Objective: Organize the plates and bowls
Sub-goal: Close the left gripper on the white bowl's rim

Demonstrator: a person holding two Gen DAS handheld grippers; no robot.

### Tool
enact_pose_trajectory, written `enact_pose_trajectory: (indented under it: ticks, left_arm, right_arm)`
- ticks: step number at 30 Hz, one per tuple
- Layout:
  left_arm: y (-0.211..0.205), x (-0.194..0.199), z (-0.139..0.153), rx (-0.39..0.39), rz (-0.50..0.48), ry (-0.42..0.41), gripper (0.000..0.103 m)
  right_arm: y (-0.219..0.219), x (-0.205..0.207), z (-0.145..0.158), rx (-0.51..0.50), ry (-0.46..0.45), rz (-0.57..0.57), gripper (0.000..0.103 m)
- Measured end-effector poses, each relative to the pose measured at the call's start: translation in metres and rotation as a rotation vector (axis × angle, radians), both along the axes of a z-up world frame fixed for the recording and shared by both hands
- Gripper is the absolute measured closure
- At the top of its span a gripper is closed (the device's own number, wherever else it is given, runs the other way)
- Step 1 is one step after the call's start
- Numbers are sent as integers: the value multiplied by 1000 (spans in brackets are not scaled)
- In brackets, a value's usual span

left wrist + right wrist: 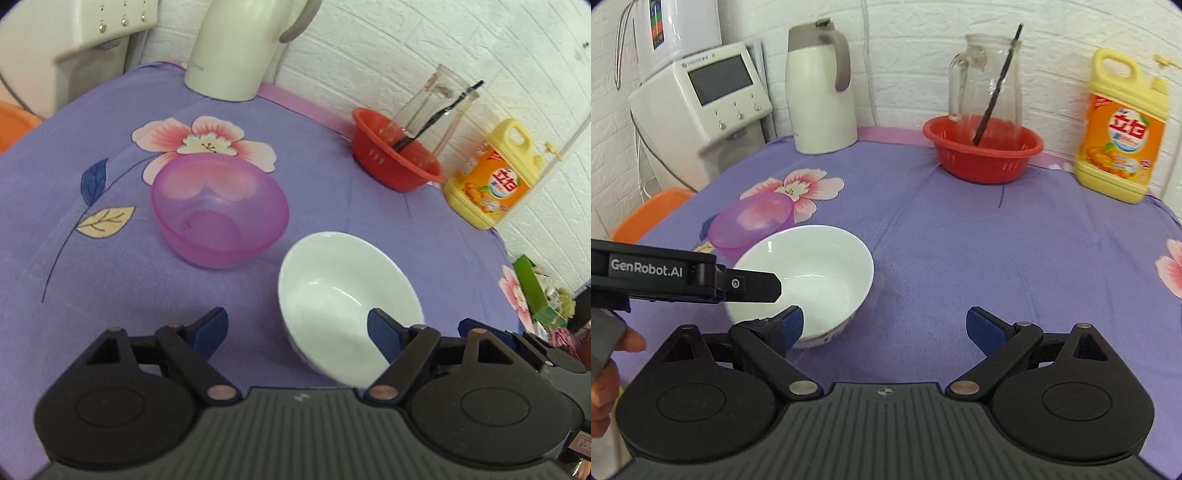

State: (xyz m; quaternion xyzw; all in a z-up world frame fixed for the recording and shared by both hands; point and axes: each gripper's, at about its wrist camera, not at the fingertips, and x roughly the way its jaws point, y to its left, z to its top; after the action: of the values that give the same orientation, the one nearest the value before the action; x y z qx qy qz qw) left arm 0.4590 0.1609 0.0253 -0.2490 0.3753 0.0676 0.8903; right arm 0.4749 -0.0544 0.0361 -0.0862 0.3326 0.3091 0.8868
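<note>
A white bowl (343,291) (820,258) stands upright on the purple flowered cloth. Just behind it to the left is an upright translucent purple bowl (219,210) (750,221). My left gripper (297,330) (772,286) is open over the white bowl's near left rim. One fingertip hangs over the bowl's inside and the other stays outside, with neither pad pressing. My right gripper (888,326) is open just right of the white bowl. Its left pad sits in front of the bowl's near wall, and only cloth lies between the jaws. One of its fingers (469,326) shows in the left wrist view.
Along the back wall stand a white jug (820,92), a red basket (982,155) holding a glass pitcher (990,74), and a yellow detergent bottle (1123,136). A white dispenser (709,99) and an orange stool (646,214) are off the table's left. A hand (605,369) grips the left tool.
</note>
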Motion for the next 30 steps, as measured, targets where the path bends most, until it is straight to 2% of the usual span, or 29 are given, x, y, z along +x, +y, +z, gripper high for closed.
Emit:
enact_pose_trajectory:
  ticks: [6, 12, 22, 27, 29, 30]
  left_arm:
    - [3, 14, -10, -11, 12, 19, 22]
    - [1, 15, -13, 41, 27, 29, 21]
    - [-7, 21, -10, 97, 27, 29, 21]
    - [-13, 21, -8, 91, 19, 20, 21]
    - [-16, 22, -8, 100, 20, 16, 23]
    - [-18, 22, -8, 105, 15, 7, 27]
  right_arm:
    - [18, 26, -18, 5, 34, 60, 0]
    - [26, 38, -33, 27, 47, 105, 0]
    - [30, 39, -34, 10, 23, 108, 0]
    - [29, 39, -33, 30, 43, 107, 0]
    - [29, 37, -32, 39, 46, 117, 0]
    - [30, 36, -31, 40, 42, 123, 0]
